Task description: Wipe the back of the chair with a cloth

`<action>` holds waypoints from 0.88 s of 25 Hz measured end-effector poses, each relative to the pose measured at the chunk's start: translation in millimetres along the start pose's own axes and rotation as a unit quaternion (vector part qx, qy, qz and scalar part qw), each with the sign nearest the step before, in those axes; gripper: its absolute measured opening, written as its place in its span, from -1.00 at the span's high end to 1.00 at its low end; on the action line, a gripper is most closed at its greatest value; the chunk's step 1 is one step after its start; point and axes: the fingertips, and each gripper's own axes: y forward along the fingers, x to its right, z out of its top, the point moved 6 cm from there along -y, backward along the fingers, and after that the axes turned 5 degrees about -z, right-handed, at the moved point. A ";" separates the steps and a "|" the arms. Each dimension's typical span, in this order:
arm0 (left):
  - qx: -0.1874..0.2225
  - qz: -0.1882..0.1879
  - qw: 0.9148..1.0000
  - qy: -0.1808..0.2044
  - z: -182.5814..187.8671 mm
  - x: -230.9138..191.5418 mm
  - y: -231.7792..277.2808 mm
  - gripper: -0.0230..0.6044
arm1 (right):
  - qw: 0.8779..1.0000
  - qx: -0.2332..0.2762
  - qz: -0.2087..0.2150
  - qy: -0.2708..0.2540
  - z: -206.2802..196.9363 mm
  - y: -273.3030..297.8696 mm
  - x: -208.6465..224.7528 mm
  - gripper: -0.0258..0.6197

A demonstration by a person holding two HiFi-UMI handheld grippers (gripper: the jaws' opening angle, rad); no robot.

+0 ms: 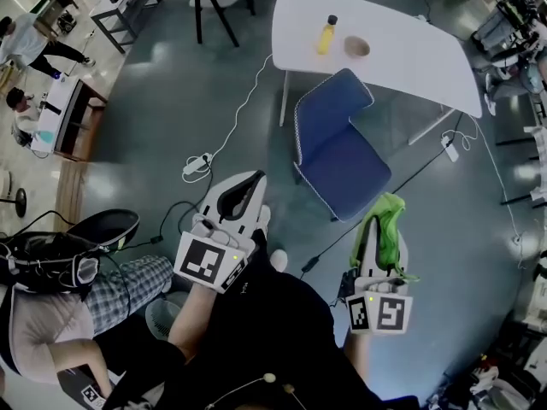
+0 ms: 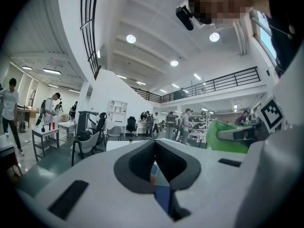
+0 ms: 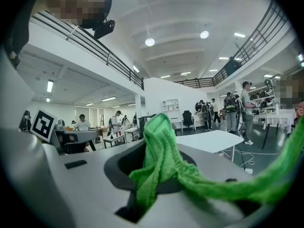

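The blue chair (image 1: 338, 143) stands on the grey floor ahead of me, its back tucked against the white table (image 1: 402, 54). My right gripper (image 1: 379, 216) is held short of the chair's near right side, shut on a green cloth (image 1: 389, 229) that drapes over its jaws. The right gripper view shows that cloth (image 3: 161, 165) bunched between the jaws and trailing off to the right. To the left of the chair and apart from it, my left gripper (image 1: 250, 180) is shut with nothing in it. Its jaws meet in the left gripper view (image 2: 159, 148), where the cloth (image 2: 223, 137) shows at the right.
A yellow bottle (image 1: 326, 34) and a small bowl (image 1: 356, 48) stand on the table. A power strip (image 1: 197, 165) with a white cable lies on the floor left of the chair, another (image 1: 450, 148) under the table's right end. A seated person (image 1: 51, 314) is at my left.
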 end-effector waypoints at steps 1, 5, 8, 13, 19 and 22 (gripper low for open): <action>0.003 -0.003 1.000 0.002 2.7 -8.2 6.0 0.92 | 1.000 0.005 0.001 -0.002 4.0 8.5 -4.5 0.78; 0.015 -0.015 1.000 0.007 12.7 -37.7 28.0 0.92 | 1.000 0.024 0.007 -0.019 22.1 40.1 -21.4 0.78; 0.021 -0.026 0.999 0.009 18.9 -58.4 43.5 0.92 | 0.999 0.032 0.011 -0.025 30.0 67.5 -32.3 0.78; 0.029 -0.048 0.998 0.010 24.6 -79.2 63.3 0.92 | 0.999 0.034 0.019 -0.035 34.4 99.0 -48.7 0.78; 0.029 -0.053 0.998 0.027 20.3 -96.7 83.3 0.92 | 0.999 0.023 0.019 -0.042 24.6 122.6 -52.1 0.78; 0.025 -0.055 0.998 0.022 20.0 -109.1 90.5 0.92 | 0.999 0.010 0.019 -0.040 23.7 133.0 -55.0 0.78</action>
